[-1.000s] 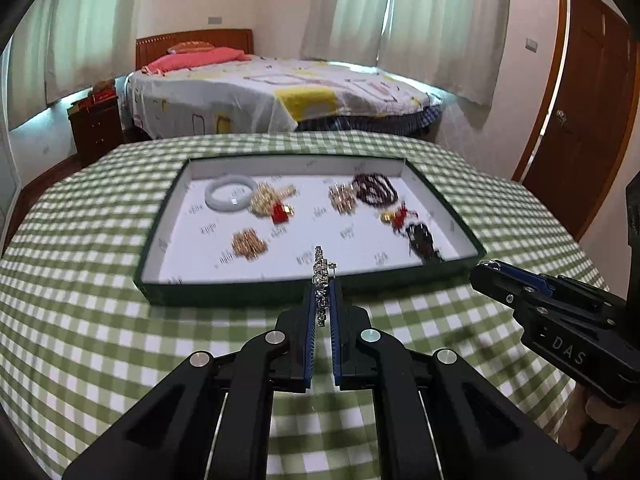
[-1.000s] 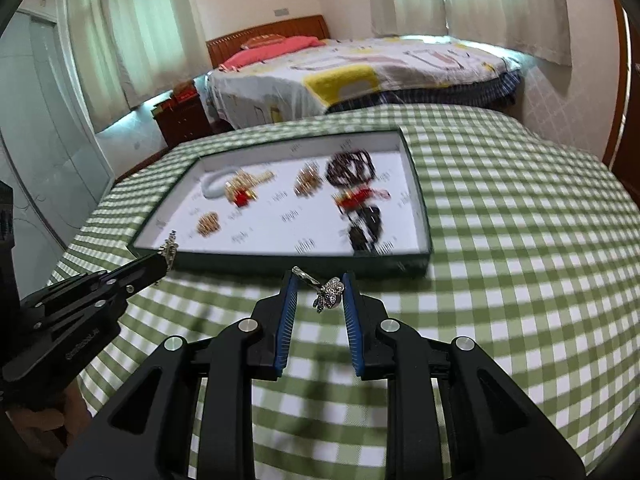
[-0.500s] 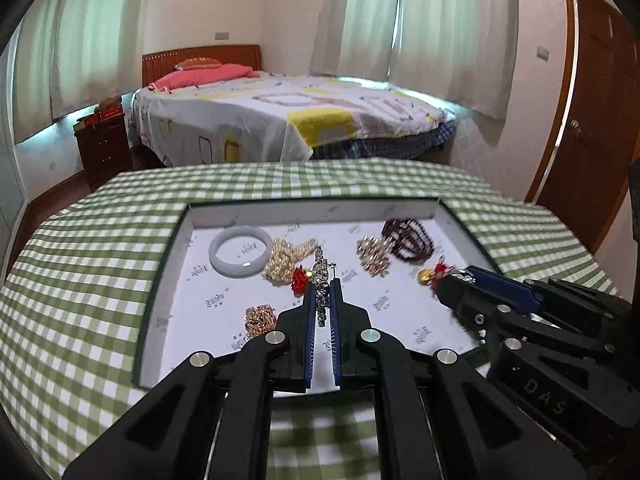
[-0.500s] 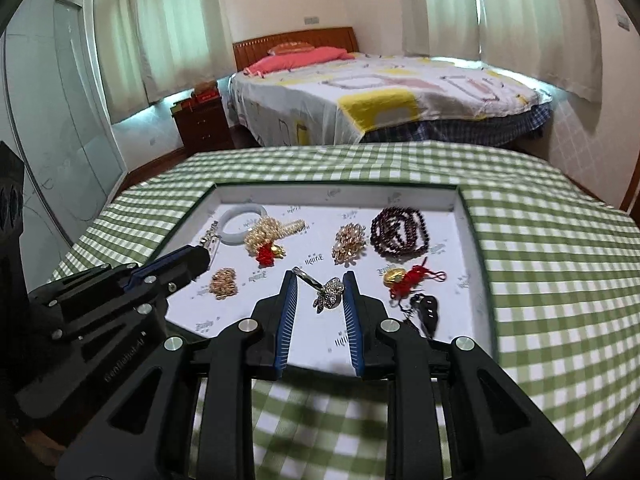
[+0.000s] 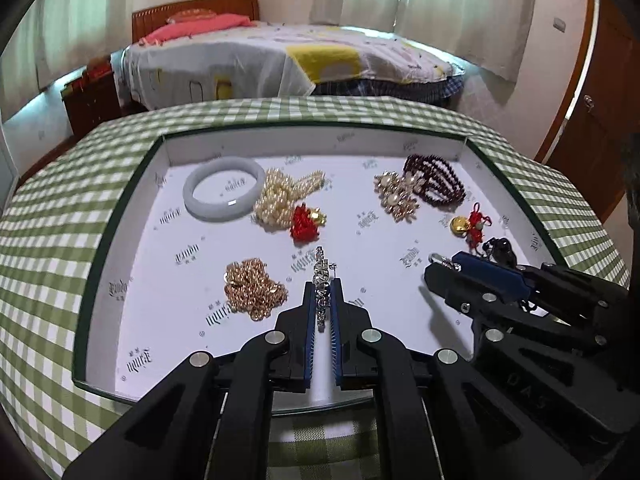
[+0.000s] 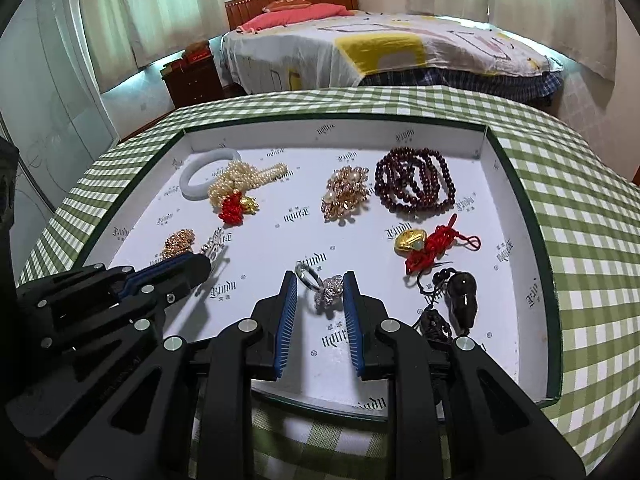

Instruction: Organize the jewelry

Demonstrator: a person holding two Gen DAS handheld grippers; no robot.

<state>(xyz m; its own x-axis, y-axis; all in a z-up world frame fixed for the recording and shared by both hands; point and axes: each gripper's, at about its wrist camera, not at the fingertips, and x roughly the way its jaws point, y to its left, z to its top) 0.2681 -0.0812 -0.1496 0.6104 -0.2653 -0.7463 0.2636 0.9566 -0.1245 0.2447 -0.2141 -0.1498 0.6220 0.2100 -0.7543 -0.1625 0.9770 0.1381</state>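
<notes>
Jewelry is being carried over the tray: we are clamping a silver chain in the left gripper and a ring charm in the right gripper, and we should lower each onto bare lining, clear of neighbouring pieces, before releasing.

soft daylight comes through the pale curtains at the back, leaving the room evenly bright. the white tray floor reflects strongly without washing out its print. short, soft shadows sit under the right hand-held gripper. both views are sharp at centre; fisheye bending curves the checked table and the bed, and dark vignetting fills the corners. the bangle shows a small glint.
</notes>
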